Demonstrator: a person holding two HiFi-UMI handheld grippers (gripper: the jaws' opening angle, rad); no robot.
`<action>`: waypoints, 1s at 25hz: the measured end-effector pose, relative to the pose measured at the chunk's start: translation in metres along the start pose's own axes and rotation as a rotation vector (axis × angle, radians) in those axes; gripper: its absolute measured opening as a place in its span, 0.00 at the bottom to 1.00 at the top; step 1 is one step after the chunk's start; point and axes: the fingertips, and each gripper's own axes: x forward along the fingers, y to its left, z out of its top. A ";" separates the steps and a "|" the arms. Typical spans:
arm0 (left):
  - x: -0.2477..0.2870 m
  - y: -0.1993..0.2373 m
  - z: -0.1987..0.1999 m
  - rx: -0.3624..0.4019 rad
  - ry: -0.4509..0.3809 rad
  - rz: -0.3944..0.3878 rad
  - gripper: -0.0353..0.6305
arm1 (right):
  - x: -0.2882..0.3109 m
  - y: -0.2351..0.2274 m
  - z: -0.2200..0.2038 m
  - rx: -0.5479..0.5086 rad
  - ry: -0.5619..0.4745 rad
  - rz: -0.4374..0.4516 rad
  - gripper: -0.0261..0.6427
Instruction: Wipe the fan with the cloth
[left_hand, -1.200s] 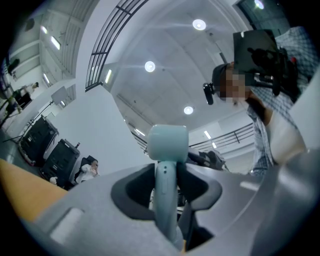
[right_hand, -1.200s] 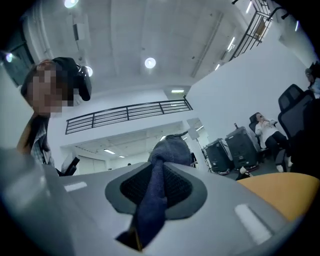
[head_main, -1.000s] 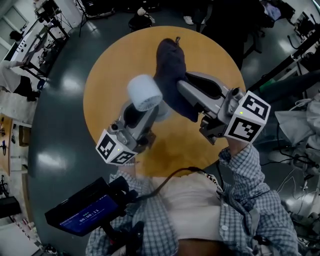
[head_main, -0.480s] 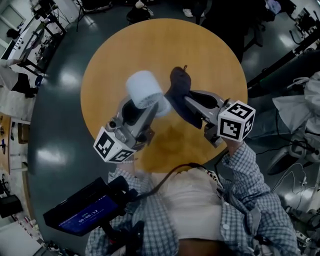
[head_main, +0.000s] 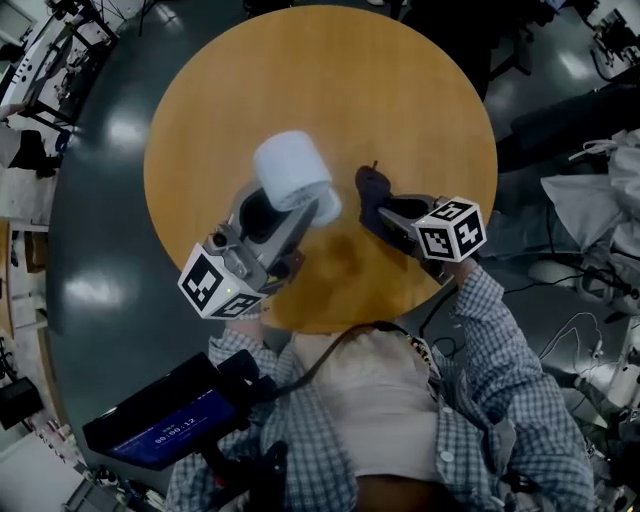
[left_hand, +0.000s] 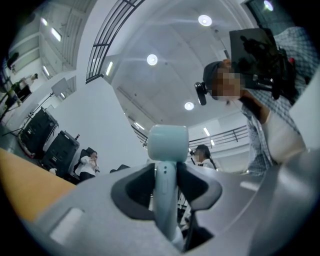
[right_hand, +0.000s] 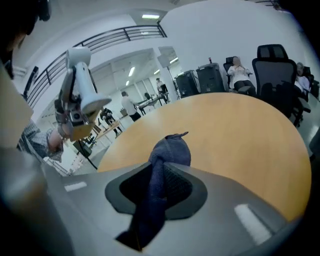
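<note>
Fan (head_main: 292, 178) gripped in left claw (head_main: 287, 220), cloth (head_main: 372, 187) pinched in right claw (head_main: 388, 212) inside table rim (head_main: 478, 130), open wood beyond

**Grey grippers, checked sleeves**

The left gripper (head_main: 280, 212) and the right gripper (head_main: 386, 212) have smooth grey shells with dark hollows just behind the jaws. Farthest from the jaws, each carries a white cube (head_main: 215, 285) with black square markers. The person wears a blue-and-white checked shirt (head_main: 480, 320) over a pale top (head_main: 370, 400), which a black cable (head_main: 340, 347) crosses.

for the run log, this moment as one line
left gripper: shut on fan | right gripper: shut on cloth | fan and cloth: apart | cloth: over table
</note>
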 end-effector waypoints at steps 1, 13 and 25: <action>0.001 0.002 -0.002 0.001 0.001 -0.001 0.26 | 0.008 -0.008 -0.010 -0.013 0.039 -0.014 0.15; -0.016 0.016 -0.016 -0.009 0.022 0.021 0.26 | 0.048 -0.049 -0.048 -0.270 0.239 -0.270 0.28; -0.022 0.031 -0.039 -0.053 0.052 0.006 0.26 | 0.004 -0.029 0.007 -0.287 -0.055 -0.205 0.36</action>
